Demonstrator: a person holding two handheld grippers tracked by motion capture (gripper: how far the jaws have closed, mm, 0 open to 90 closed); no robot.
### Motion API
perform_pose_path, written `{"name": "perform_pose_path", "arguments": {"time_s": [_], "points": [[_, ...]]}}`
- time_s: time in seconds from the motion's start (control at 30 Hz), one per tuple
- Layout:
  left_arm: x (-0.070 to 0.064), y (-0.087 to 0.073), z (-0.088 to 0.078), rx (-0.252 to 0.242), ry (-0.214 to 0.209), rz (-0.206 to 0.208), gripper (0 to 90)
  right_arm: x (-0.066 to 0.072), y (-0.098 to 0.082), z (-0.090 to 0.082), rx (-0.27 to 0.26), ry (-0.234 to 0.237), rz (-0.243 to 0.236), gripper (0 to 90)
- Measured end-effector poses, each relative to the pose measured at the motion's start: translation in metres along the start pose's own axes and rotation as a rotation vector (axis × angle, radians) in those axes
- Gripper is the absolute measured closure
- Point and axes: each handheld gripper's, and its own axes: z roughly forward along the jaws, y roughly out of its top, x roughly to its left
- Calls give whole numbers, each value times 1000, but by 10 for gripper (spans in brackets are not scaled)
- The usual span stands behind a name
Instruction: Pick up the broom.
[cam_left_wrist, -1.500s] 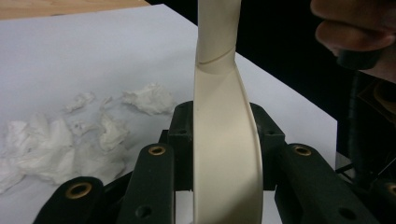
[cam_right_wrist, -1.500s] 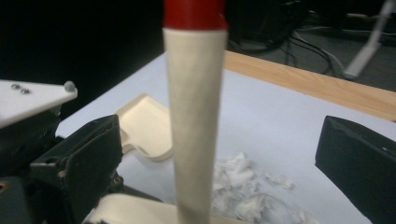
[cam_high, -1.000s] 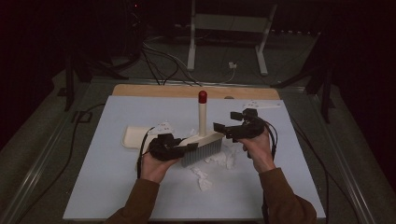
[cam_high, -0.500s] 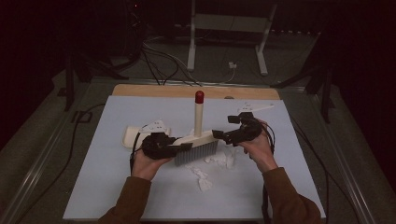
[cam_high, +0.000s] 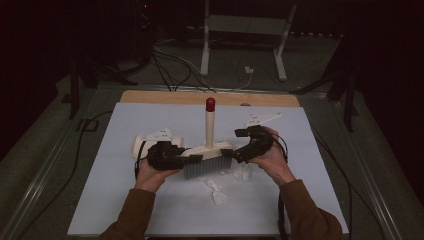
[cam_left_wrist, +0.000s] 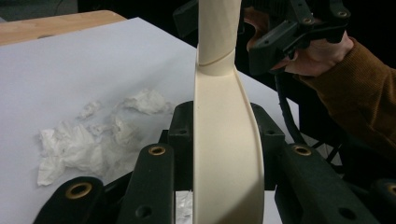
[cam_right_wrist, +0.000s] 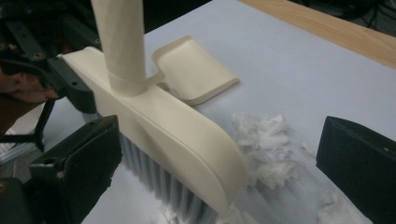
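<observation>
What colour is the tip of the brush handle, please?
Red, atop the cream brush handle; the tip shows best in the high view.

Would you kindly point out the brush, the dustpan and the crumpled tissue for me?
brush (cam_right_wrist: 187, 135), right gripper view, on the cream head above the bristles.
dustpan (cam_right_wrist: 194, 70), right gripper view, on its scoop.
crumpled tissue (cam_left_wrist: 79, 144), left gripper view, on the largest clump.

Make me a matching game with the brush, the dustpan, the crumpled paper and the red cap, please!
Things:
1. brush
2. dustpan
3. crumpled paper
4. red cap

Places or states:
A. on top of the upright handle
B. lying flat on the white sheet behind the brush
C. clamped at one end in the left gripper
D. scattered loose on the white sheet

Pairs: 1-C, 2-B, 3-D, 4-A
</observation>
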Motion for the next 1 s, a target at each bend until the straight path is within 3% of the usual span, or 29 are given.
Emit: {"name": "perform_pose_path", "arguments": {"time_s": [0.3, 0.33, 0.43, 0.6, 0.63, 0.77, 1.0], "points": [[-2, 0, 0, -2, -68, 19, 692, 4, -1, 7, 49, 75, -58, 106], [-2, 0, 1, 10, -80, 20, 692, 5, -1, 7, 56, 115, -66, 152], [-2, -1, 3, 18, -99, 22, 692, 7, -1, 8, 70, 137, -78, 180], [-2, -3, 5, 25, -148, 39, 693, 7, -3, 7, 107, 271, -109, 347], [-2, -3, 6, 25, -161, 42, 693, 7, -3, 7, 107, 271, -109, 347], [-2, -4, 9, 36, -183, 51, 692, 12, -4, 7, 140, 339, -139, 513], [-2, -5, 12, 37, -226, 66, 690, 13, -7, 8, 207, 409, -170, 590]]}}
